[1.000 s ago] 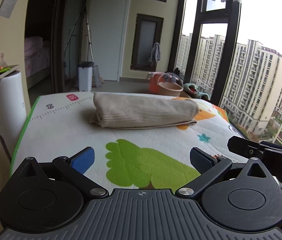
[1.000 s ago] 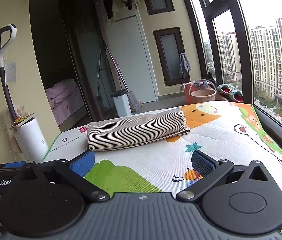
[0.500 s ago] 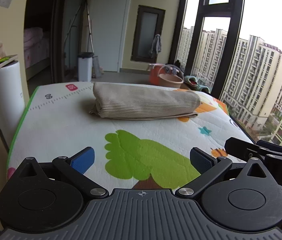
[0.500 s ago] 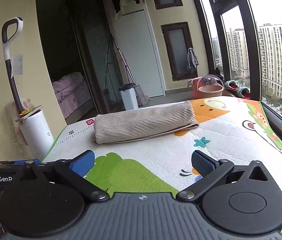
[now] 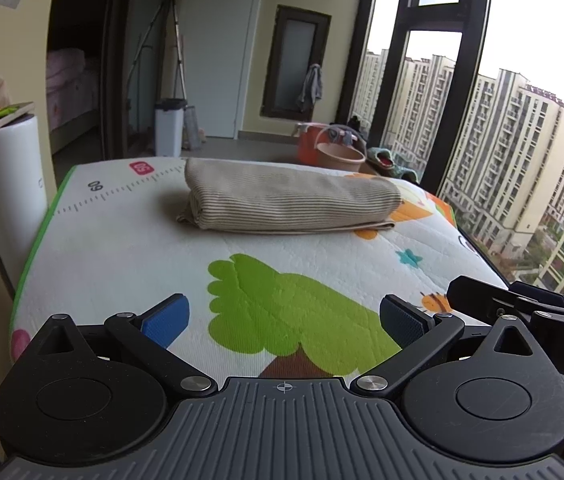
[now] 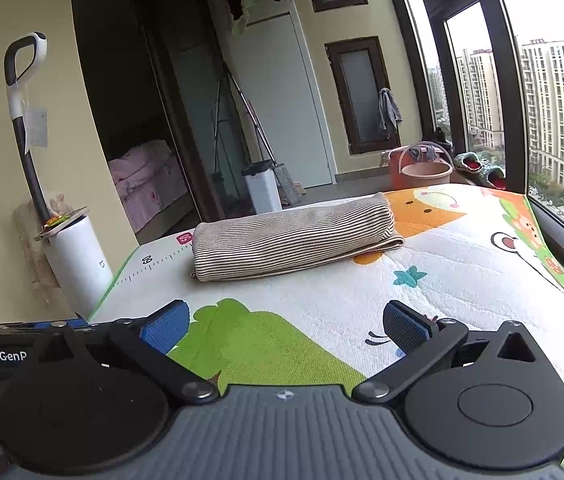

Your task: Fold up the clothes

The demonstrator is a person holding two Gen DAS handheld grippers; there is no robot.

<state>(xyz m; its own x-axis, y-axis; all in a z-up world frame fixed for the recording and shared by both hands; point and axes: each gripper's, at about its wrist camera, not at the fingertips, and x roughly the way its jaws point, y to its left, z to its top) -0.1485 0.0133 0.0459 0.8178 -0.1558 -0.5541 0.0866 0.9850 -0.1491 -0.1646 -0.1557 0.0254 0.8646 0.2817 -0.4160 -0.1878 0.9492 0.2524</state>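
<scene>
Quilted cartoon mat (image 5: pixel 130 248), ribbed striped folded garment (image 5: pixel 290 202)

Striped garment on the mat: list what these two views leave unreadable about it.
- Garment type: the striped garment lies folded into a bundle on the mat; sleeves, collar or legs are tucked out of sight in both views.
- Far side and underside: hidden by its own bulk.
- Number of layers: edges at its right end are too small to count.
- Neither open hand-held gripper, left or right, touches it.
</scene>
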